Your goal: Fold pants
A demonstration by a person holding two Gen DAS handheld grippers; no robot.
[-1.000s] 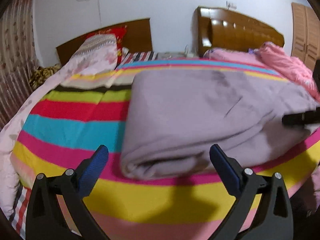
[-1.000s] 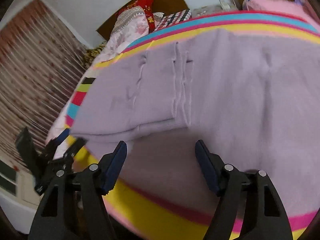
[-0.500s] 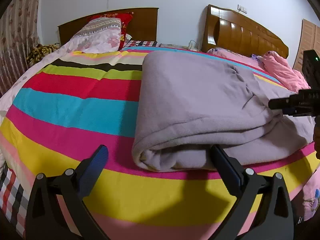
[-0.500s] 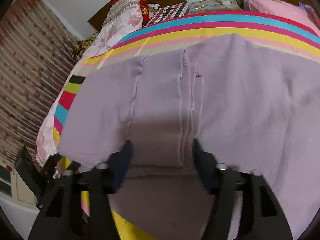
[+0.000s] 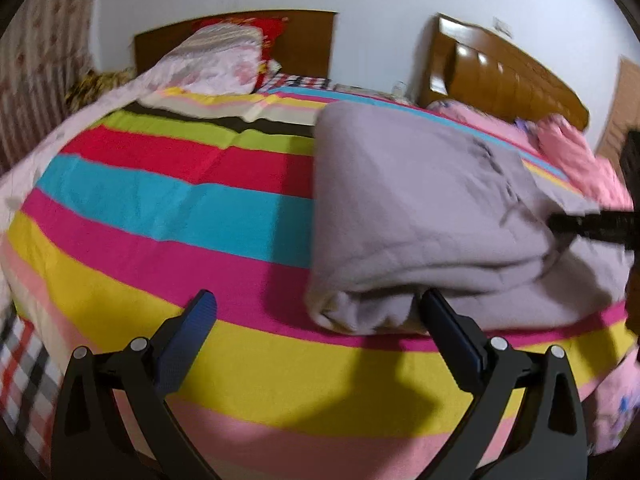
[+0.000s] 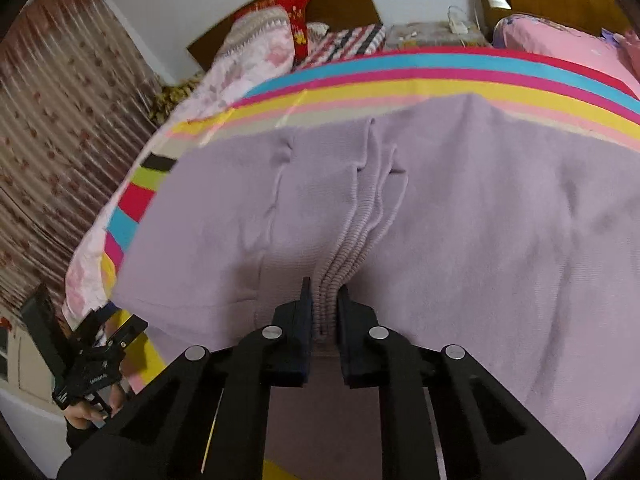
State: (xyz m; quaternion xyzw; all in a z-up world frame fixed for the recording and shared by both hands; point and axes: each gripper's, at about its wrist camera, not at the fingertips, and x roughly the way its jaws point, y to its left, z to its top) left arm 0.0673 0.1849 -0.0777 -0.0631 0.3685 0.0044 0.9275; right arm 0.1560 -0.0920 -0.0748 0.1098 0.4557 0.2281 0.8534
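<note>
A: Right wrist view, lower centre: the right gripper (image 6: 323, 300) has just been closing and now pinches the ribbed edge of the lilac pants (image 6: 460, 220).

B: Left wrist view shows something else: the left gripper (image 5: 320, 308) spread wide, empty, at the pants' folded corner, centre-right on the striped bedspread (image 5: 160, 208).

Matt knit pants (image 6: 460, 216), glossy wooden headboard (image 5: 500, 80)
</note>
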